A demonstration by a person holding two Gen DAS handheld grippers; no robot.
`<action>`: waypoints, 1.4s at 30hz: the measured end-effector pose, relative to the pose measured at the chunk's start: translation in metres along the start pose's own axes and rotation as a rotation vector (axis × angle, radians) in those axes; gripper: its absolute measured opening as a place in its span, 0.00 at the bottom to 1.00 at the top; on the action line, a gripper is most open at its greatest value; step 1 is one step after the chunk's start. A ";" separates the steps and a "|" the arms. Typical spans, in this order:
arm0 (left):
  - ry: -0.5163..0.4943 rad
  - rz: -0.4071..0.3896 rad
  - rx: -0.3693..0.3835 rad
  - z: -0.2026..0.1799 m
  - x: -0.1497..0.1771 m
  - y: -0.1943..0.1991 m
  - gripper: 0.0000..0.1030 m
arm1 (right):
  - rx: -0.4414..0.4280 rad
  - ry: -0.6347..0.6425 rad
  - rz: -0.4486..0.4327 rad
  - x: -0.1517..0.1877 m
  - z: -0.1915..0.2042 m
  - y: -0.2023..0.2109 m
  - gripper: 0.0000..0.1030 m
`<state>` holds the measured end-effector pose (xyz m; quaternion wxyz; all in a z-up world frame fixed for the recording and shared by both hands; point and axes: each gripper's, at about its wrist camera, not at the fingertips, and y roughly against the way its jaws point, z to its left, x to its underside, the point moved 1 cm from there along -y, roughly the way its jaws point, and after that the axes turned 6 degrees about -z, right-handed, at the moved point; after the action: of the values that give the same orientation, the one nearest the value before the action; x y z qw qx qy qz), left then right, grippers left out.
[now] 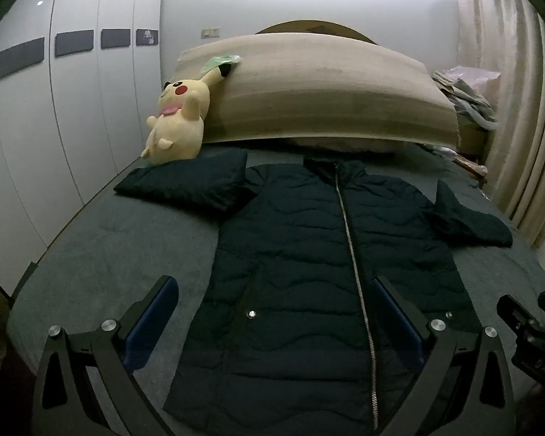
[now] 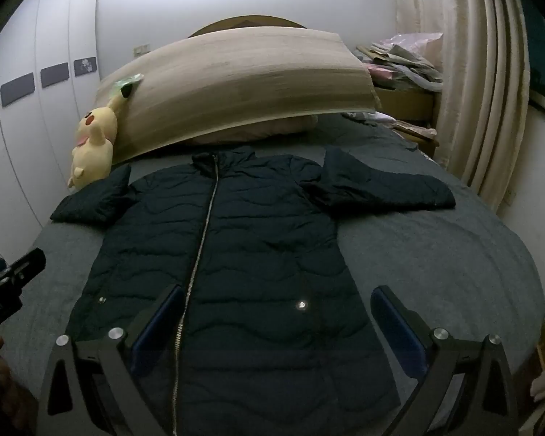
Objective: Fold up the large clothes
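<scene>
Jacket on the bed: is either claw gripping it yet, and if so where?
Nothing is held. The left claw and right claw both stand wide open above the lower part of the jacket, which lies flat and zipped on the bed.

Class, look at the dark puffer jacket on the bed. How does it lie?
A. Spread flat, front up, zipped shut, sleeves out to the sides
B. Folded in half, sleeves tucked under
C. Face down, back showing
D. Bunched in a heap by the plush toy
A: the puffer jacket lies flat on the bed, its zipper closed and facing up, both sleeves spread outward.
</scene>
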<state>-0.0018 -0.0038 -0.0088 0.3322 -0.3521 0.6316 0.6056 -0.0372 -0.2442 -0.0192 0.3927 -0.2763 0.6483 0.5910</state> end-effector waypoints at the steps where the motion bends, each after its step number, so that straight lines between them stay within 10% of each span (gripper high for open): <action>1: 0.001 0.000 0.001 0.000 -0.001 0.000 1.00 | 0.000 0.000 0.001 0.000 0.000 0.000 1.00; 42: -0.005 0.001 0.003 -0.004 -0.004 0.000 1.00 | -0.015 -0.004 -0.005 -0.001 0.005 -0.002 1.00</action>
<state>0.0002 -0.0075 -0.0056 0.3340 -0.3498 0.6320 0.6055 -0.0345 -0.2399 -0.0196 0.3933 -0.2795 0.6425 0.5953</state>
